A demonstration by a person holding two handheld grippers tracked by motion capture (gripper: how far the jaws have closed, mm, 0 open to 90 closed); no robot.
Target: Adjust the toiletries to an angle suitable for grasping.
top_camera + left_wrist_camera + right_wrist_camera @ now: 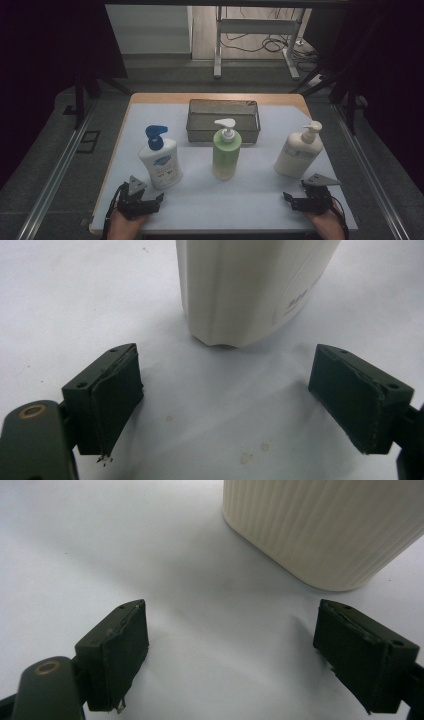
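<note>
Left gripper (pixel 152 201) fingers (pixel 107 400) apart, empty, near white blue-pump bottle (pixel 160 160) on table (pixel 240 205). Right gripper (pixel 292 199) fingers (pixel 117 652) apart, empty; its view reveals ribbing on cream pump bottle (pixel 325 525). High view adds green bottle (pixel 226 152), mesh basket (pixel 223 106).

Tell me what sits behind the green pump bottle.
Directly behind the green pump bottle stands a dark mesh basket, which looks empty. The bottle's pump head covers part of the basket's front wall, so that strip and the floor just behind it stay unseen.

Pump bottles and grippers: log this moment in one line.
left gripper: open, before blue-capped bottle | right gripper: open, before cream bottle | green bottle: upright, untouched | basket: behind
</note>
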